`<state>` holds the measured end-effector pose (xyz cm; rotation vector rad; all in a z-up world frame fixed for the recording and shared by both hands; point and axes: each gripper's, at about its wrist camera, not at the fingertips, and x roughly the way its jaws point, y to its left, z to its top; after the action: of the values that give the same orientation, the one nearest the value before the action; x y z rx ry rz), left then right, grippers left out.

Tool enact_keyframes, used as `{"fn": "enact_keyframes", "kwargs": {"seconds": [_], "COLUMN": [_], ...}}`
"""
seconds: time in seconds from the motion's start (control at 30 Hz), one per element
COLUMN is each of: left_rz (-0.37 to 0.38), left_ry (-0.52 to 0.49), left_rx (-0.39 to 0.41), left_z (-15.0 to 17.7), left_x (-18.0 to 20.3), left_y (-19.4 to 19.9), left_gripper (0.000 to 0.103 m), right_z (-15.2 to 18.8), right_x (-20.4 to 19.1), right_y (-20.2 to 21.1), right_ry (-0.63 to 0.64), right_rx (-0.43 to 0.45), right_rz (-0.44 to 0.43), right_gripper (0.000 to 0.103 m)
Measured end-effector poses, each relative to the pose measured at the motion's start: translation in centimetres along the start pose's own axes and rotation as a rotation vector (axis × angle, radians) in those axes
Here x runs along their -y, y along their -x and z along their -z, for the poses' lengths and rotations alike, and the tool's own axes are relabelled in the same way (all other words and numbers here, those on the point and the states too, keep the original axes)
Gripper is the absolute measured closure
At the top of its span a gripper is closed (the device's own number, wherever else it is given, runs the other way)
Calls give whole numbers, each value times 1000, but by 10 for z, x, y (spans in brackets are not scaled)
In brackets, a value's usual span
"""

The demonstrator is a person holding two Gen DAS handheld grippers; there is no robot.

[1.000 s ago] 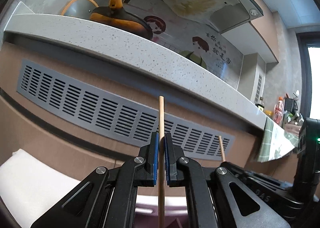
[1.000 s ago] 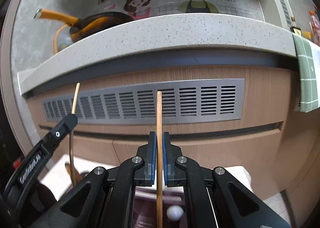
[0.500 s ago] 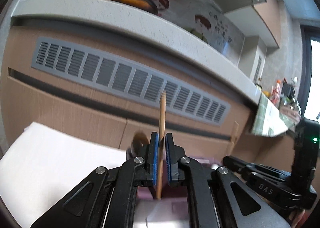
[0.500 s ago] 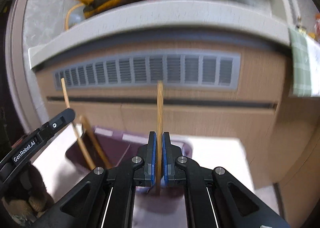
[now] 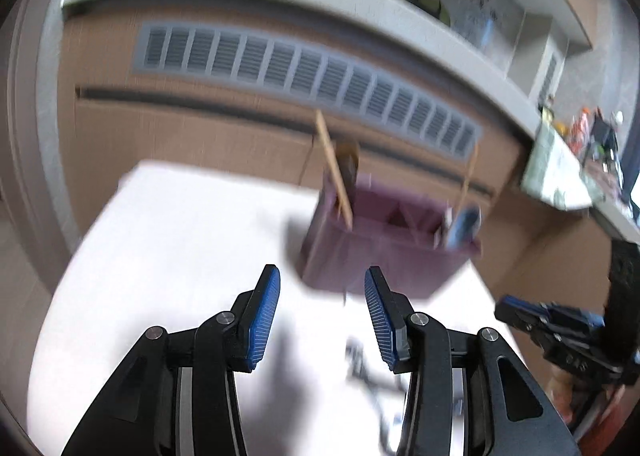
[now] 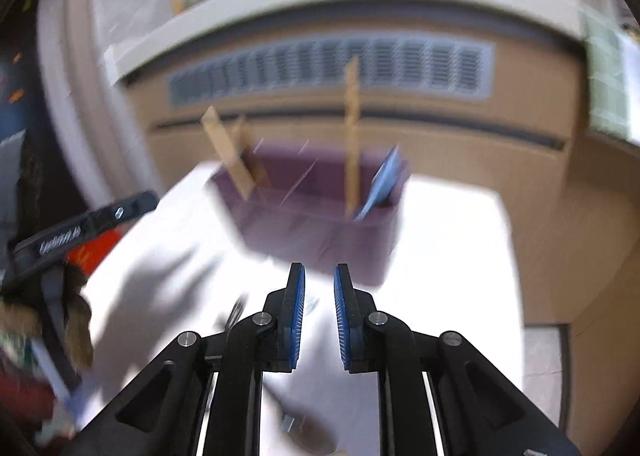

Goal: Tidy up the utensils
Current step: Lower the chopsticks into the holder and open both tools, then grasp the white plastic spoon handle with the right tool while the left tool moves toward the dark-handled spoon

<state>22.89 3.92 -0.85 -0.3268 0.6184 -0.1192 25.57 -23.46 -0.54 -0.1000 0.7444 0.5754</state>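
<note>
Purple caddy (image 6: pixel 320 232) on a white tabletop (image 5: pixel 180 240) — tan chopsticks (image 6: pixel 352 136) (blue-ribbed pads (image 5: pixel 264 320)).

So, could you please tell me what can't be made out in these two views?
- Left wrist: dark things on the white table near the left tool, motion-blurred.
- Right wrist: the purple holder and its dividers, smeared.
- Right wrist: the blue utensil, its type unreadable.
</note>
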Motion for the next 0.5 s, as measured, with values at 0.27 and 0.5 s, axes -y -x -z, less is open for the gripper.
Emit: {"fn": "enact_keyframes", "kwargs": {"seconds": [0.27,0.5], "left_rz": [-1,-10], "left_ry": [49,-3], "left_rx": [-194,-209], "left_z": [66,69], "left_x": [-18,-8], "left_y": [7,5], "left_gripper": [58,58], "right_z": [31,38], "right_x": [-4,-2], "right_y": [-43,-64], "right_ry": [26,-57], "right_rx": [-152,-246], "right_rz": [-34,-79], "right_gripper": [89,87]}}
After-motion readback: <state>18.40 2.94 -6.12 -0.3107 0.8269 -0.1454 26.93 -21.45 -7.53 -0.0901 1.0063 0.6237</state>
